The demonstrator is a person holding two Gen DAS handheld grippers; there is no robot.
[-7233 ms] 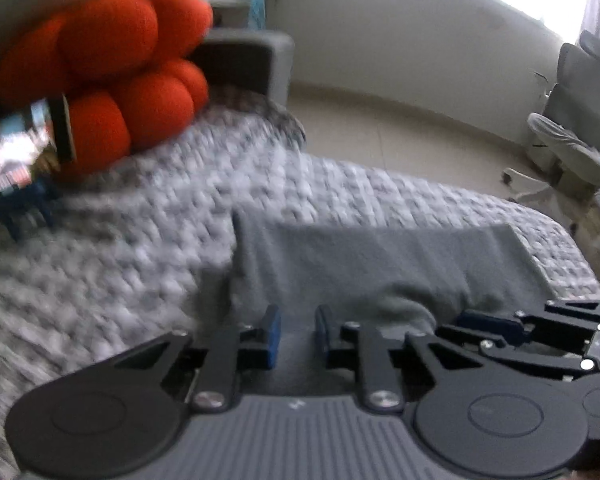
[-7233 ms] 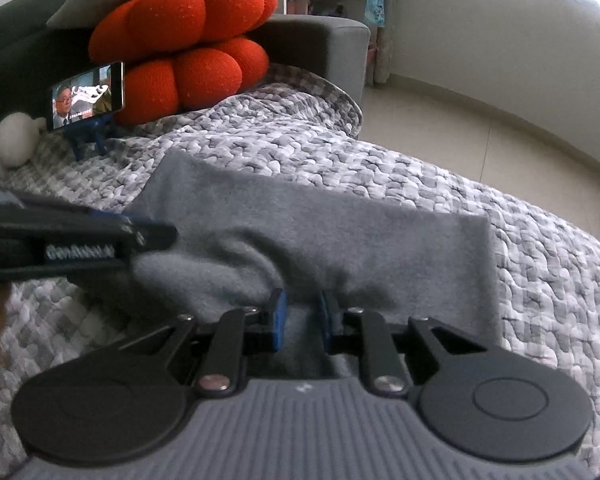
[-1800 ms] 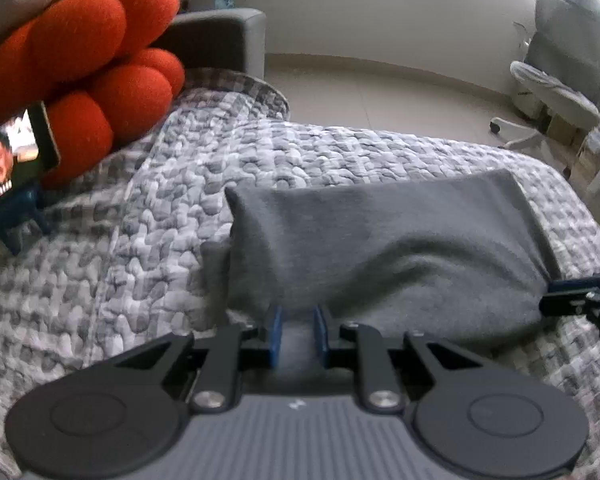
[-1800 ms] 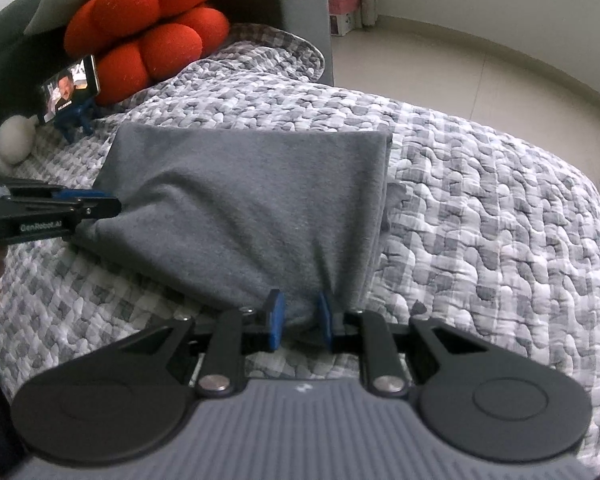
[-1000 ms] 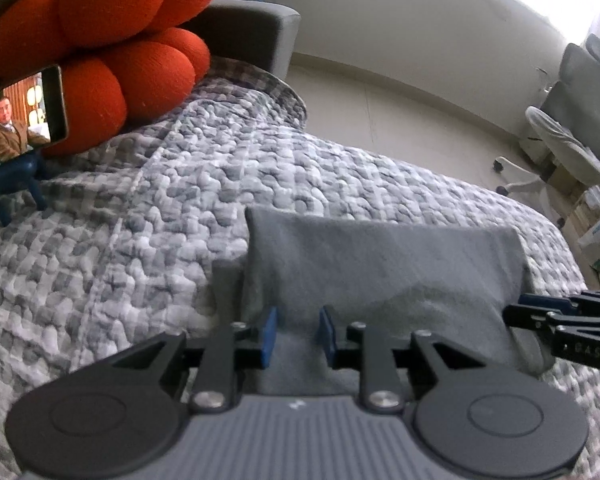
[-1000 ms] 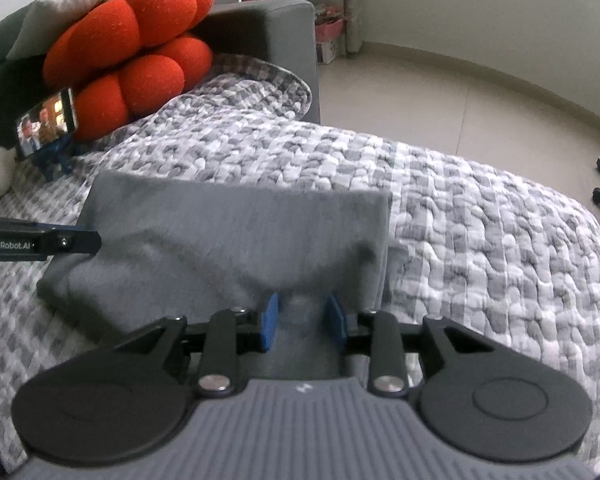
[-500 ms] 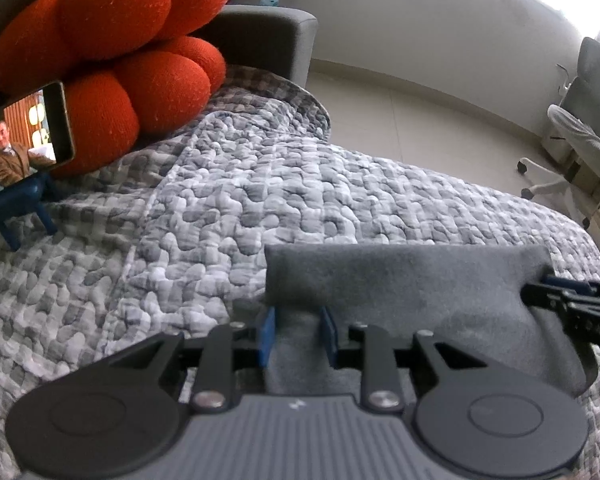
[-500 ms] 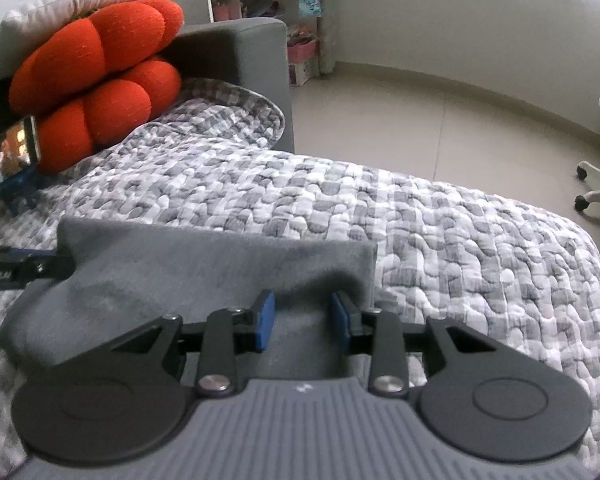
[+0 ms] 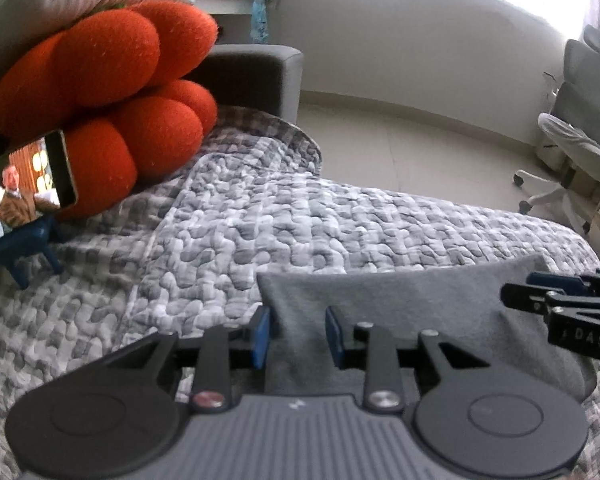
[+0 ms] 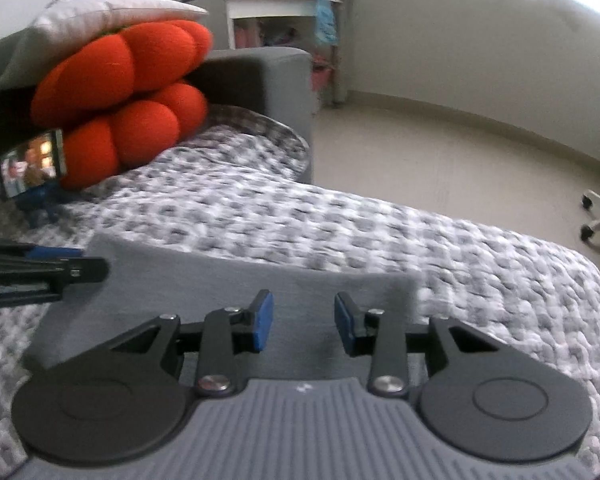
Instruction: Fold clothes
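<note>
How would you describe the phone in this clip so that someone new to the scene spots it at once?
Start at the big orange-red lobed cushion at the back of the grey-and-white quilted bed cover. Leaning against the cushion's lower left side is a slim phone lying sideways on a small dark blue stand. It is the only thing with a lit screen, showing a video.

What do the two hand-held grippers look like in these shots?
Both match: the left hand-held gripper and the right hand-held gripper have ribbed grey bodies, black round-ended linkage arms with silver screws, and blue finger pads. White lettering marks the right one's side.
</note>
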